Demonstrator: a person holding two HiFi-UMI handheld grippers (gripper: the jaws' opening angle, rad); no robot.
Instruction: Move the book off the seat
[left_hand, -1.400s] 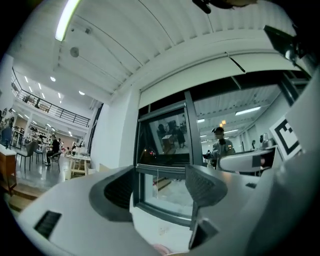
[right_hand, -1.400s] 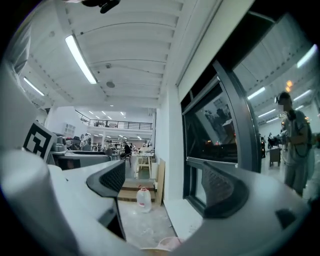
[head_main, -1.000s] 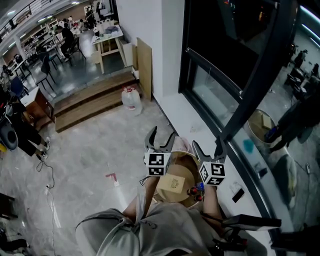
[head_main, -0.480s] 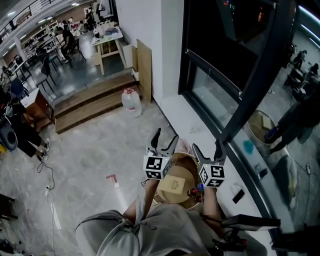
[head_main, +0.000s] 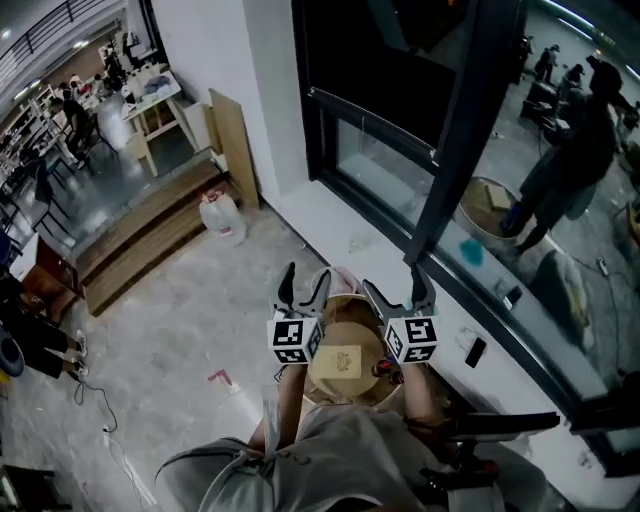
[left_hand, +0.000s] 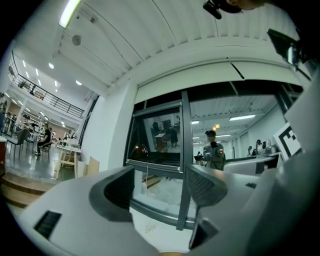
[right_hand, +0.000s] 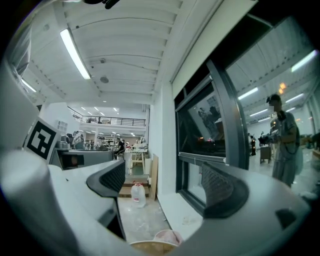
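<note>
the book (head_main: 342, 361) lies flat near the middle of the round wooden seat (head_main: 350, 328), below and between both grippers. the left gripper (head_main: 303, 284) and the right gripper (head_main: 394, 288) point level above it, each with jaws spread and nothing between them. the book looks small, thin and light with a stiff tan cover. since it lies flat, it probably needs pinching across one edge, perhaps after sliding it toward the rim.

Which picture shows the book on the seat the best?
The head view. It looks down on the book lying flat on the round seat. The left gripper view and right gripper view look straight ahead, not down, so the book is missing there; the right one catches only the seat's edge.
</note>
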